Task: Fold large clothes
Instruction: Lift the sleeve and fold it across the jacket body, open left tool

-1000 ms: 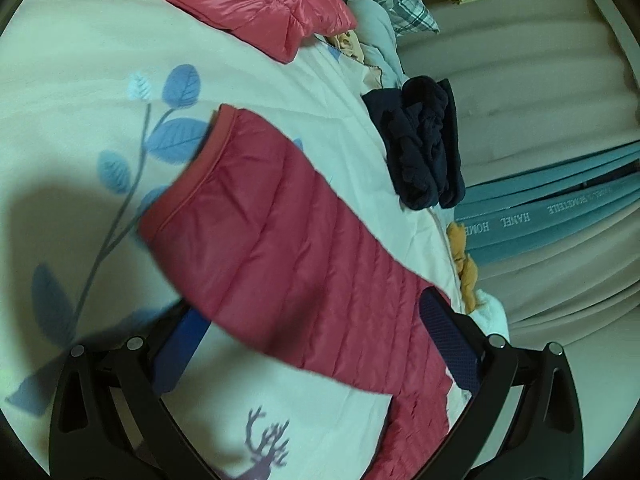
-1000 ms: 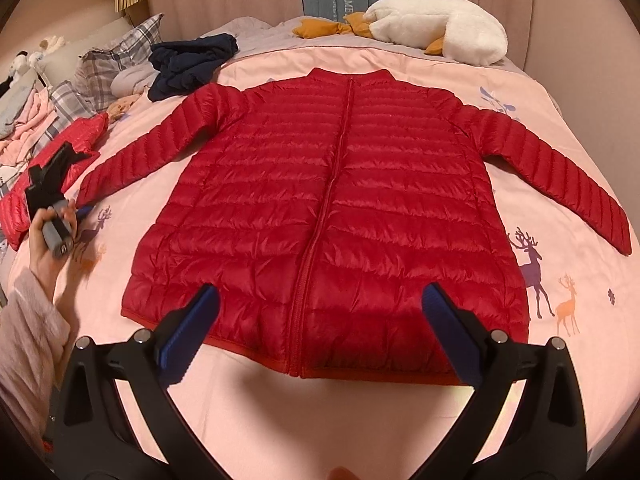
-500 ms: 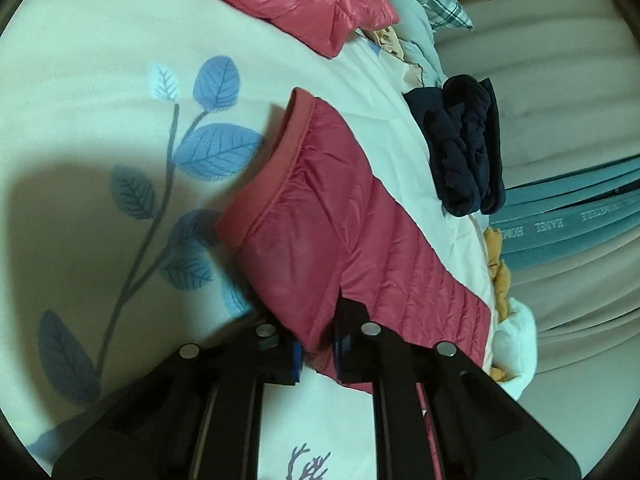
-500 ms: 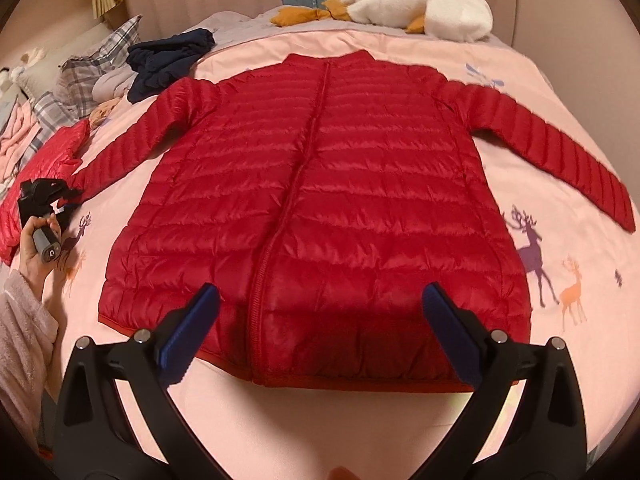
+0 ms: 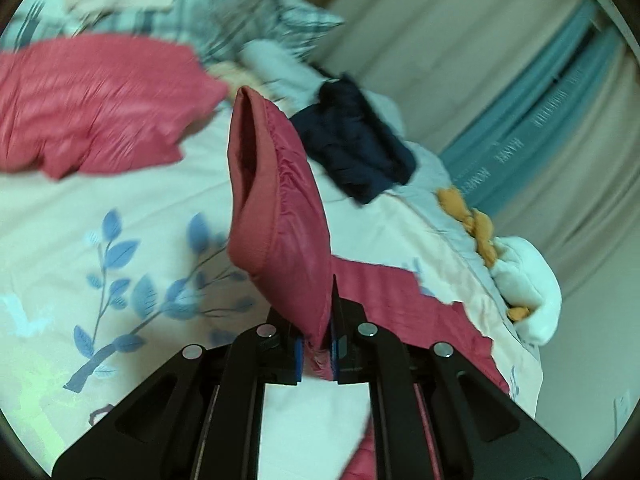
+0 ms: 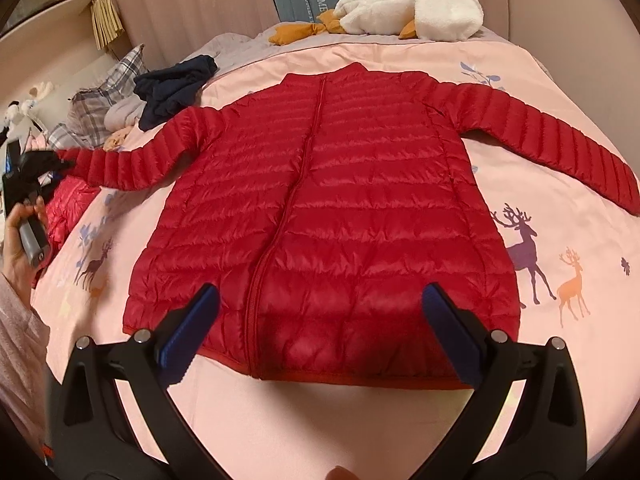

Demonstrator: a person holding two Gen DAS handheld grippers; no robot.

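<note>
Bedroom setting: pink bedspread (image 6: pixel 540 92) printed with deer and blue leaf sprigs, beige curtains behind, covering the bed across both views.

Item 1. Red quilted jacket (image 6: pixel 344 208): lies flat at the centre of the right wrist view, front up, zip closed and running down the middle, hem toward the bottom of the frame, collar toward the top. Sleeve at frame right stretches out toward the right edge, resting on the bedspread. Sleeve at frame left is raised off the bedspread at its cuff end.

Item 2. Left tongs (image 5: pixel 316 350): closed tight on the jacket's sleeve cuff (image 5: pixel 276 216), fabric pinched between the blue pads; cuff stands upright above them in the left wrist view, its opening facing frame left. Same tongs seen at the left edge of the right wrist view, gripped by a hand (image 6: pixel 20 236) with a pale pink sleeve.

Item 3. Right tongs (image 6: pixel 320 336): spread wide, nothing between the blue pads, hanging over the jacket's hem at the lower centre of the frame.

Item 4. Navy garment (image 6: pixel 176 88): bundled, upper left of the right wrist view, beside plaid fabric (image 6: pixel 108 88).

Item 5. Second red padded garment (image 5: pixel 92 104): crumpled, upper left of the left wrist view, blurred.

Item 6. White plush toy (image 6: pixel 412 8) with orange parts: top centre, at the head of the bed.
</note>
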